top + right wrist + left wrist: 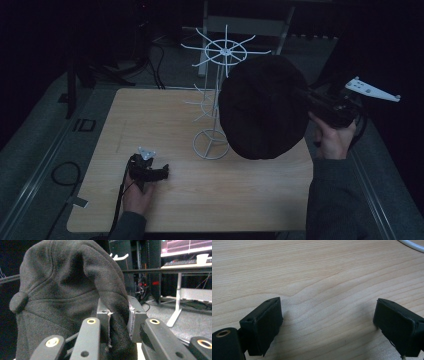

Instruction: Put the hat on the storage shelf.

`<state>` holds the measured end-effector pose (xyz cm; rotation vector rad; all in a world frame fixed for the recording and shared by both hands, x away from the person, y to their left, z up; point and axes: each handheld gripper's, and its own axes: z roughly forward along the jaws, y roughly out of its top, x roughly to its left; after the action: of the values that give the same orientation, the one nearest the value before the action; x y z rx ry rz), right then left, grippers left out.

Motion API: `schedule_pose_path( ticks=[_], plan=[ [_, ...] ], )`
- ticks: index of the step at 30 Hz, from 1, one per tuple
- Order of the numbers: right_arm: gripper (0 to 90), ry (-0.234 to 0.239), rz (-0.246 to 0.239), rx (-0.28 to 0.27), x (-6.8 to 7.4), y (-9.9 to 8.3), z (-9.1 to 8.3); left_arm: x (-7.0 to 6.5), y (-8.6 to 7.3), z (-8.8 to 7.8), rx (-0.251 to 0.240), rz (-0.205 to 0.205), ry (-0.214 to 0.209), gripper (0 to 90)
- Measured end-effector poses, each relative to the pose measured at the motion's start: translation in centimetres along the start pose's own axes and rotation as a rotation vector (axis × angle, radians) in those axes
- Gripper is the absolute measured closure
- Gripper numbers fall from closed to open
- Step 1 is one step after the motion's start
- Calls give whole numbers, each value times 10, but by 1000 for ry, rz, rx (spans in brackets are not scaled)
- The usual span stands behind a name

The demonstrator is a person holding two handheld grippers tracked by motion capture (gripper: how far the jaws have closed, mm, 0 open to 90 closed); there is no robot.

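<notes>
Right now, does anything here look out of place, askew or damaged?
Nothing stands out. The black cap hangs pinched in the right tongs beside the upright white wire rack; the left tongs sit open over the bare wooden table.

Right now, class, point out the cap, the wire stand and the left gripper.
cap [262, 107], high view, on its dark crown.
wire stand [226, 51], high view, on the hub of its top ring.
left gripper [162, 172], high view, at its jaw tips.
</notes>
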<state>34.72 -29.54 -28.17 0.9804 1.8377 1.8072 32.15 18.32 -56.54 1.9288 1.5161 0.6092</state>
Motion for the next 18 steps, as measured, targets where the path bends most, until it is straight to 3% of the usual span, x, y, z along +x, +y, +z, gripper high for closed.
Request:
schedule_pose_path(
  ticks=[8, 18],
  plan=[
    [754, 22, 26, 16, -3, -3, 13, 0, 0, 0, 1, 2, -1, 91],
    [732, 3, 20, 58, -5, -11, 25, 0, 0, 0, 0, 1, 0, 91]
  ],
)
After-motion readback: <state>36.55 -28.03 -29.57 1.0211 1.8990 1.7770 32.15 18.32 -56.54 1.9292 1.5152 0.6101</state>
